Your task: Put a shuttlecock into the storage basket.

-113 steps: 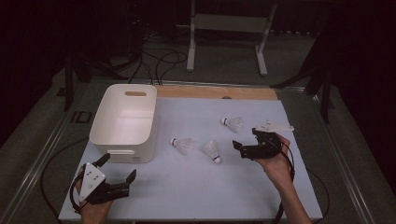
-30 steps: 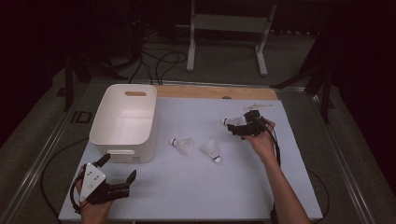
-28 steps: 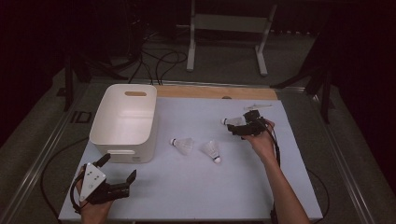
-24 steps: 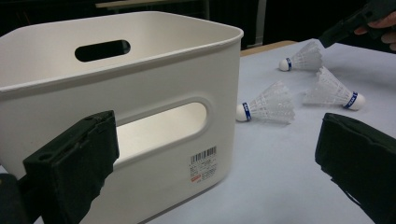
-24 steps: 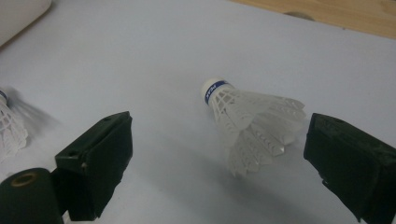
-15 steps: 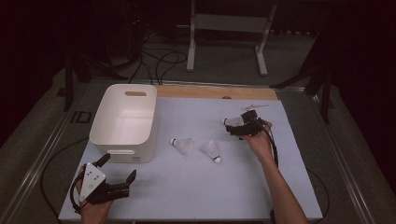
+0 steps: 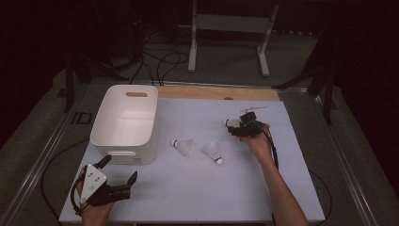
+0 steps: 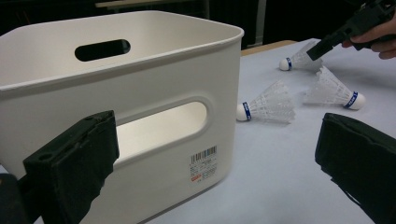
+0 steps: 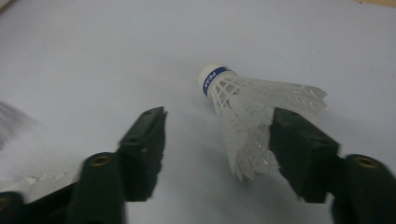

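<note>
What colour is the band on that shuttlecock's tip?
Blue, on the shuttlecock; clearest in the right gripper view.

We see a white plastic shuttlecock [image 9: 252, 116] lying on its side on the pale table [image 7: 197, 193], its cork tip banded in blue and its open lattice skirt splayed. It rests toward the table's far right, well apart from the two other shuttlecocks [image 7: 183, 146] nearer the middle, which also lie on their sides, white with blue bands.
</note>
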`<act>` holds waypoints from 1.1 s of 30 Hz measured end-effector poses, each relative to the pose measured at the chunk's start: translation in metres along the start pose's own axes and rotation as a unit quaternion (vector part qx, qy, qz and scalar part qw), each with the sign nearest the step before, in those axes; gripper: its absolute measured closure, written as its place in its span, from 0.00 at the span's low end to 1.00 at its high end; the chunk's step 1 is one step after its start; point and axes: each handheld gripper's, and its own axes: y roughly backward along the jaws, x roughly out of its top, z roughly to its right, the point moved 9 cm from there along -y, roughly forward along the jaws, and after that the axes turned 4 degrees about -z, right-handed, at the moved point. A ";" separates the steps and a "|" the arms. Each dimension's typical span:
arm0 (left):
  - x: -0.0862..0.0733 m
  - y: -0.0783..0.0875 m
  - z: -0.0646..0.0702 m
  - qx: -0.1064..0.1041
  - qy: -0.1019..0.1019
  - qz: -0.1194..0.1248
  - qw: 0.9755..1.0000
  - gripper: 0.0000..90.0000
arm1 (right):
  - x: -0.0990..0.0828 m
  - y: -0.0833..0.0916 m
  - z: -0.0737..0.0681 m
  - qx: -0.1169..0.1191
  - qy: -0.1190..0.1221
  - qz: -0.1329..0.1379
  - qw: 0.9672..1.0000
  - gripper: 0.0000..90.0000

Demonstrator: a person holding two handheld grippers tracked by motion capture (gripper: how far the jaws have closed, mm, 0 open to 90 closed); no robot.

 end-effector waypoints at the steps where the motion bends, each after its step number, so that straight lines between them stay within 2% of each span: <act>1: 0.000 0.000 0.000 0.000 0.000 0.000 1.000 0.00 | 0.000 -0.001 0.000 0.000 -0.001 -0.001 1.000 0.47; 2: 0.000 0.000 0.000 0.000 0.000 0.000 1.000 0.00 | 0.000 -0.001 0.000 0.000 -0.001 -0.001 1.000 0.47; 9: 0.000 0.000 0.000 0.000 0.000 0.000 1.000 0.00 | -0.003 -0.007 -0.001 -0.013 0.001 -0.010 1.000 0.67; 15: 0.000 0.001 -0.001 0.001 -0.001 -0.001 1.000 0.00 | 0.000 -0.007 -0.002 -0.025 0.004 -0.001 1.000 0.82; 22: 0.000 0.000 0.000 0.001 -0.002 -0.001 1.000 0.00 | 0.001 -0.007 -0.005 -0.025 0.016 0.005 1.000 0.95; 26: 0.000 0.000 0.000 0.001 -0.002 -0.001 1.000 0.00 | 0.001 -0.007 -0.010 -0.021 0.025 0.007 0.999 0.99; 32: 0.000 0.001 -0.001 0.002 -0.002 -0.001 1.000 0.00 | 0.002 0.000 -0.022 -0.019 0.065 0.004 0.998 1.00; 33: 0.000 0.001 -0.001 0.002 -0.002 -0.001 1.000 0.00 | 0.002 0.000 -0.022 -0.019 0.065 0.004 0.998 1.00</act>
